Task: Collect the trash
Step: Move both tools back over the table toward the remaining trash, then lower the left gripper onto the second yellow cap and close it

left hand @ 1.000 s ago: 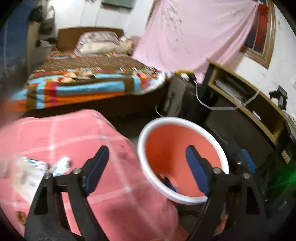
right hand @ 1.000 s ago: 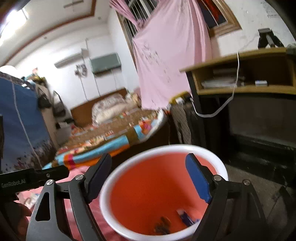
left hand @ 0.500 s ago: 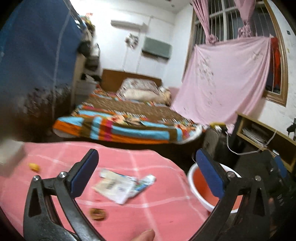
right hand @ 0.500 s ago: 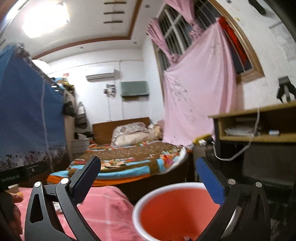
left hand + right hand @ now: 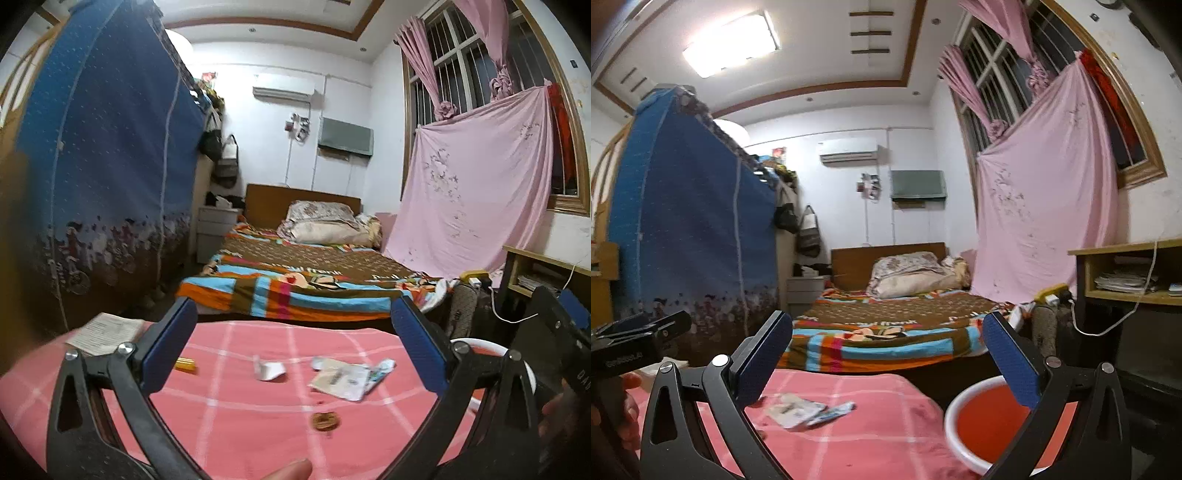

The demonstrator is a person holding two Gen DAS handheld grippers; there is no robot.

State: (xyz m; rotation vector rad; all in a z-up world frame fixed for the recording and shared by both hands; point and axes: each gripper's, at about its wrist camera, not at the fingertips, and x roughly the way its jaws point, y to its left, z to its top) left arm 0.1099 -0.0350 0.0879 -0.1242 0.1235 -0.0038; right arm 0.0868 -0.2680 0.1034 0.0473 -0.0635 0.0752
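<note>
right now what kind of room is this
Most likely a home bedroom: a made-up bed with a pillow against the far wall, a curtained window, and a table under a pink checked cloth in front.

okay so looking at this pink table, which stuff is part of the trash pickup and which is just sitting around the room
Part of the job: crumpled white paper, flat wrappers, yellow scrap, brown round bit, red bin, open left gripper, open right gripper.

Just lying about: printed sheet, bed, pink sheet.
</note>
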